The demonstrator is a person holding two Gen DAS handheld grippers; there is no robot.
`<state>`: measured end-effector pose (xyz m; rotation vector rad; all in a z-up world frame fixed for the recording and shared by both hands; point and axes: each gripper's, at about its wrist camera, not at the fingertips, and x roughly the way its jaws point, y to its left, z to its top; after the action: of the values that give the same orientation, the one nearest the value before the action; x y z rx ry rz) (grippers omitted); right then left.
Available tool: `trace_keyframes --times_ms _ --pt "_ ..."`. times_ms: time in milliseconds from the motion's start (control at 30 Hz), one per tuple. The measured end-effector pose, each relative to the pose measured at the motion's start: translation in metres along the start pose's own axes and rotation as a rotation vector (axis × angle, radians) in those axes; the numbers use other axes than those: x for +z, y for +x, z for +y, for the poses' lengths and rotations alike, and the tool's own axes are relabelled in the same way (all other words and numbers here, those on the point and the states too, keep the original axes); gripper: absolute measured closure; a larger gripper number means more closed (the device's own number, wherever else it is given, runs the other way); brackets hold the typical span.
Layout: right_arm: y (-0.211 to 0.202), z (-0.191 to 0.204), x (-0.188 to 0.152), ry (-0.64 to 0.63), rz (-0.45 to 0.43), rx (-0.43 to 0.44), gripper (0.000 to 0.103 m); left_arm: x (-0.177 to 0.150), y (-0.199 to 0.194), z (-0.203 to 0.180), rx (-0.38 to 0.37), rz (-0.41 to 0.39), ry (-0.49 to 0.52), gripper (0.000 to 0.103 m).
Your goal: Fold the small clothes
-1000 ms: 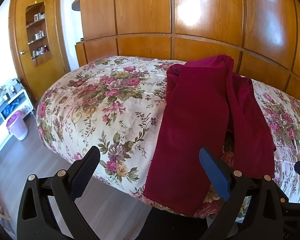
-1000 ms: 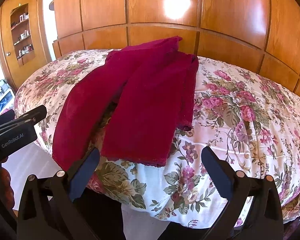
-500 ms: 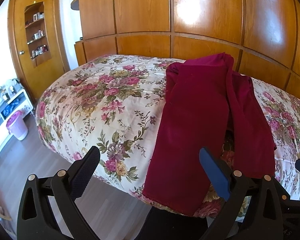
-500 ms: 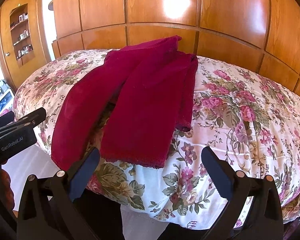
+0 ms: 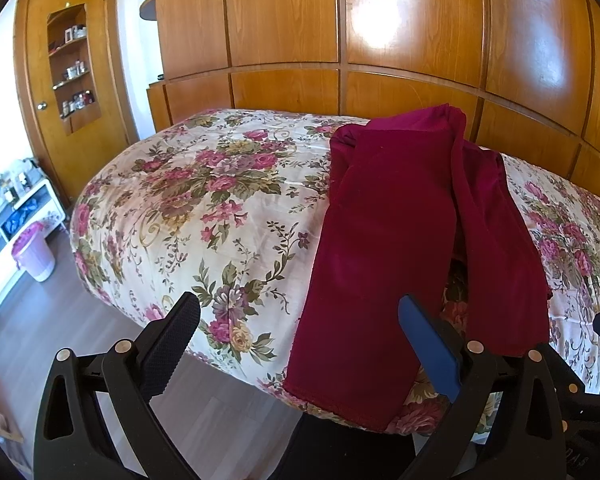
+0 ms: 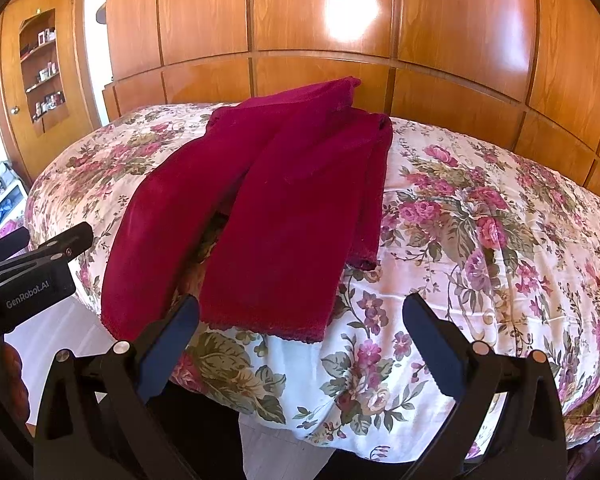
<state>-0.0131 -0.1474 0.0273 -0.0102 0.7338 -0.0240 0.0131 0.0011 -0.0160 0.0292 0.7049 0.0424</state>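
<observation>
A pair of dark red trousers (image 5: 384,248) is lying on a bed under a floral bedspread (image 5: 204,208), with the waist end resting far back against the wooden panelled wall (image 5: 340,32) and the two legs running toward the near edge. In the left wrist view the wider leg is hanging slightly over the near edge of the mattress, its hem showing just above the dark gap below; the second leg is lying beside it to the right, partly overlapped near the top. In the right wrist view the trousers (image 6: 284,208) are showing both hems near the front edge of the bedspread (image 6: 480,240), with a dark gap opening between the legs. The left tool (image 5: 300,340) is standing wide open, holding nothing, its fingers apart in front of the bed edge, the right-hand finger overlapping the hanging leg in the picture; contact cannot be confirmed. The right tool (image 6: 300,332) is likewise spread wide and empty, hovering before the near hems. The body of the left tool (image 6: 28,272) is appearing at the left border of the right wrist view, marked with lettering. A wooden door with inset shelves (image 5: 72,80) is standing to the left, and a lilac bin (image 5: 34,254) is sitting on the dark floor (image 5: 28,320).
</observation>
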Motion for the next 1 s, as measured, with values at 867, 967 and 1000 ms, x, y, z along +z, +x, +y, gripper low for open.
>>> trace_keyframes --times_ms 867,967,1000 --pt "0.033 -0.010 0.014 -0.040 0.094 0.116 0.031 -0.015 0.034 -0.001 -0.191 0.138 0.130 0.022" --pt "0.048 0.000 0.015 -0.099 0.131 0.139 0.032 -0.019 0.040 -0.007 -0.243 0.163 0.149 0.022" --pt "0.052 0.003 0.014 -0.118 0.138 0.141 0.032 -0.020 0.042 -0.011 -0.251 0.166 0.165 0.022"
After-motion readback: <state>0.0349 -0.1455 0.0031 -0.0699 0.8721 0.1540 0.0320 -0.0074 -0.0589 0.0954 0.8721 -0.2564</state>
